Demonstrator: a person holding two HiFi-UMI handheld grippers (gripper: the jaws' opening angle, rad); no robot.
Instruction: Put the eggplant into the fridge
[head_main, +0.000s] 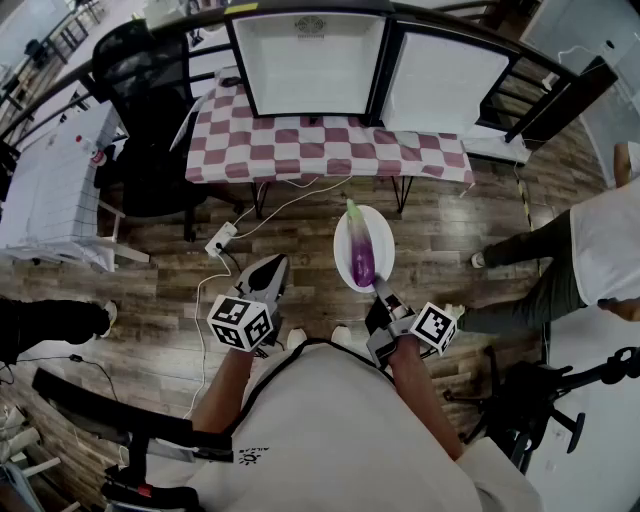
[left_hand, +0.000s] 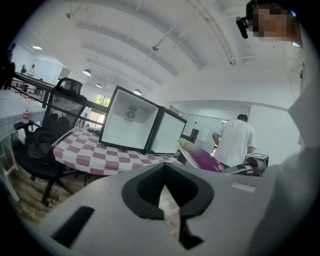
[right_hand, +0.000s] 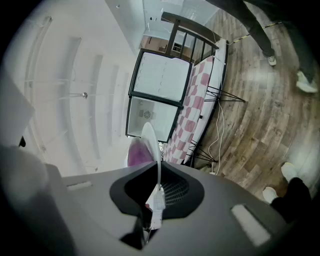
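While the desk (head_main: 330, 150) with its checked cloth stands well ahead across the wooden floor, the fridge (head_main: 310, 60) sits on top of it with its door (head_main: 445, 85) swung wide and a bare white inside. Nearer the person, a white plate (head_main: 377, 238) hangs over the floor, and the eggplant (head_main: 361, 258) lies loose along it, green stem end toward the fridge.

The right claw (head_main: 382, 290) is clamped on the plate's near rim. The left claw (head_main: 268, 275) is held beside it with its jaws together and nothing between them.

The eggplant looks glossy and smooth, so it is likely slippery and free to roll or slide if the plate tips. It is probably firm but easily bruised. The plate is stiff and breakable, and held by one edge it will want to sag. Keeping it level matters. To lift the eggplant itself, the thick purple middle seems the safest place.
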